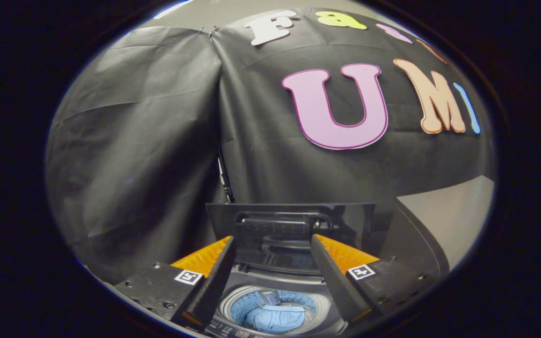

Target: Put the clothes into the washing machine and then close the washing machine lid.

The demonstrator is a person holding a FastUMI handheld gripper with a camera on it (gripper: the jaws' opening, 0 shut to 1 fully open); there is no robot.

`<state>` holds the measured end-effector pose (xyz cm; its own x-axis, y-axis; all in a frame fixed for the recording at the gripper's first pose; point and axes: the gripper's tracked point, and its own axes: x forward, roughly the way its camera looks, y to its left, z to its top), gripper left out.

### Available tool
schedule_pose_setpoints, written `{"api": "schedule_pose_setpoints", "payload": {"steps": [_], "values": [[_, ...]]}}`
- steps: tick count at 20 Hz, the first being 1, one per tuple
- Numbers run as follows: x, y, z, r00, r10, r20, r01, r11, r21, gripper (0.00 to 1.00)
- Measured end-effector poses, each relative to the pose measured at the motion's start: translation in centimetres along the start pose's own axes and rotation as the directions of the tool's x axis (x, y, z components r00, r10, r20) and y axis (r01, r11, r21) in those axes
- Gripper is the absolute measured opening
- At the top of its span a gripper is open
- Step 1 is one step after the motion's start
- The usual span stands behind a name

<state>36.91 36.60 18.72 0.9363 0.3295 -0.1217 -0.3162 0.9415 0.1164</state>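
Gripper [270, 244] spread, holding nothing. Lid [289, 225] stands upright dead ahead at lower centre, just beyond the fingertips; clothes [275, 318] already in drum [320, 305] below.

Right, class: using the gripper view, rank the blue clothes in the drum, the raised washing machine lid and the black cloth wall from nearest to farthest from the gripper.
The gripper is open, holding nothing.
1. Blue clothes: down in the drum, between and below the fingers.
2. Washing machine lid: standing open just beyond the fingertips.
3. Black cloth wall: behind the lid, farthest.
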Motion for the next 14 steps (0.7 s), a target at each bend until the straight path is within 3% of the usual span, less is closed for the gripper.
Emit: {"api": "schedule_pose_setpoints", "payload": {"steps": [3,6,11,13,14], "values": [[2.5,-1.6,3.1,0.994,-0.088,0.072,0.090,0.996,-0.022,0.97],[6.1,-5.3,4.6,0.963,-0.252,0.093,0.256,0.966,-0.033,0.97],[12.5,-8.2,3.5,0.956,-0.292,0.037,0.292,0.956,0.007,0.98],[13.0,-8.9,1.1,0.953,-0.300,-0.050,0.300,0.954,-0.009,0.99],[12.8,-8.9,1.7,0.957,-0.289,-0.014,0.289,0.956,-0.044,0.99]]}}
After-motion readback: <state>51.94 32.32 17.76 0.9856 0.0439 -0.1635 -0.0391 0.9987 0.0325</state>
